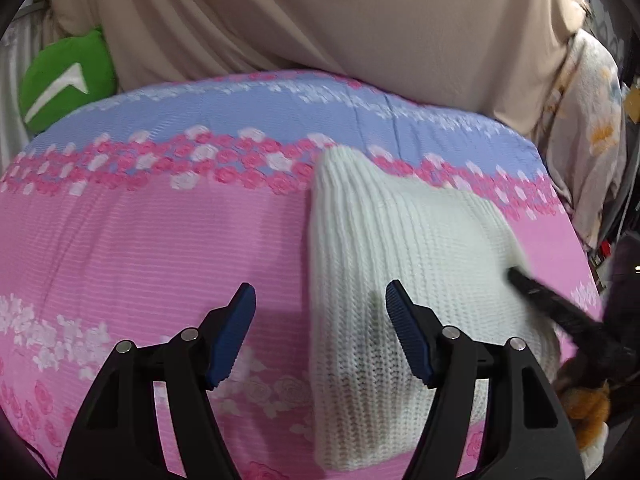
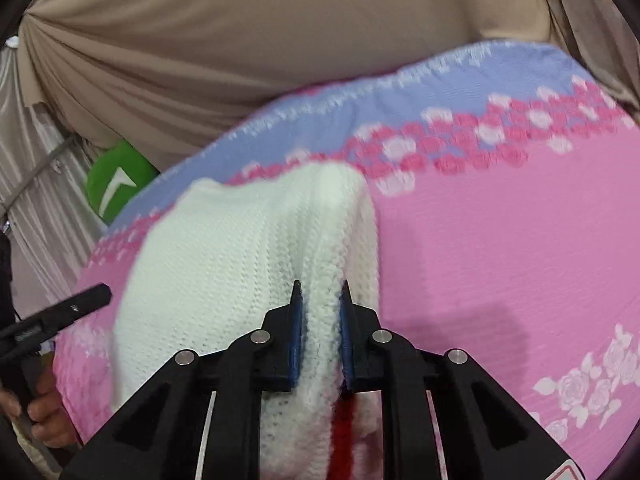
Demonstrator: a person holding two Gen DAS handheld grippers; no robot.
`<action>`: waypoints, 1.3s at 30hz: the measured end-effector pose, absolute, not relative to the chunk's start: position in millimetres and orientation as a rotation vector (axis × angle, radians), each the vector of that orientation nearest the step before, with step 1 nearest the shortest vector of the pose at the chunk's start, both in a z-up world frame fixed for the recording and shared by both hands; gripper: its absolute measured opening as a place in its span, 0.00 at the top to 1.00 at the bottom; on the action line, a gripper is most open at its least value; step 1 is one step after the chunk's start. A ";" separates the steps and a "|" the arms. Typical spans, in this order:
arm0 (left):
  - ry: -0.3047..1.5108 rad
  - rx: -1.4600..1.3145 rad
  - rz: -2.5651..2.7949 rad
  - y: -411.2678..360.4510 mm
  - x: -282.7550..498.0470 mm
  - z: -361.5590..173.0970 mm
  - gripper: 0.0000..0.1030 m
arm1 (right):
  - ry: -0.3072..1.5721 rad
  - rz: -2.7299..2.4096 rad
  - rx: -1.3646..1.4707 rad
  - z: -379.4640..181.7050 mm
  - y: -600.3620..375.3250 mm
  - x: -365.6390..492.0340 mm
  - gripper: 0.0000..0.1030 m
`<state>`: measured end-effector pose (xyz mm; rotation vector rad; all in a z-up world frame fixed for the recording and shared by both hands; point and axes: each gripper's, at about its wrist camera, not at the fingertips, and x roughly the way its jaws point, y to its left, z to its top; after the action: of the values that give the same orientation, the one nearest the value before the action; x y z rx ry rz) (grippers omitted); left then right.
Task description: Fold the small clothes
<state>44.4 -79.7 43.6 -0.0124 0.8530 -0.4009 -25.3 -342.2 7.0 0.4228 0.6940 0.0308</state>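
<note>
A white ribbed knit garment [image 1: 420,240] lies folded on the pink and blue floral bed cover [image 1: 160,232]. My left gripper [image 1: 320,286] hangs open over the garment's left edge, one blue pad above the cover and the other above the knit, gripping nothing. In the right wrist view my right gripper [image 2: 321,286] is shut on a raised ridge of the white knit garment [image 2: 224,248], which bunches between the blue pads. A red patch [image 2: 344,424] shows under the knit near the jaws. The right gripper's blurred finger [image 1: 532,292] reaches onto the garment's right edge.
A beige curtain [image 1: 320,12] hangs behind the bed. A green cushion [image 1: 64,80] sits at the far left corner. Floral fabric [image 1: 592,140] drapes at the right, with an orange plush thing [image 1: 588,404] below it. A hand [image 2: 44,412] holds the left gripper's handle.
</note>
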 end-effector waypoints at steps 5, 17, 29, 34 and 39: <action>0.872 0.039 -0.380 -98.2 42.5 25.2 0.37 | 0.589 0.021 0.411 52.9 -333.0 -62.5 0.77; 0.893 0.079 -0.429 -107.2 10.2 25.7 0.37 | 0.668 0.086 0.418 19.3 -294.7 -117.8 0.87; 0.911 0.120 -0.384 -107.7 1.3 11.8 0.35 | 0.705 -0.001 0.436 11.0 -313.0 -132.8 0.80; 0.905 0.096 -0.380 -103.9 -1.0 18.7 0.35 | 0.579 0.010 0.357 57.6 -298.2 -137.6 0.80; 0.877 0.128 -0.352 -106.4 1.5 20.5 0.35 | 0.709 0.013 0.254 26.3 -284.2 -91.2 0.85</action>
<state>1.5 -106.4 20.5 0.1276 0.8768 -0.3518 -91.2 -284.2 26.3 0.2543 0.7090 0.0131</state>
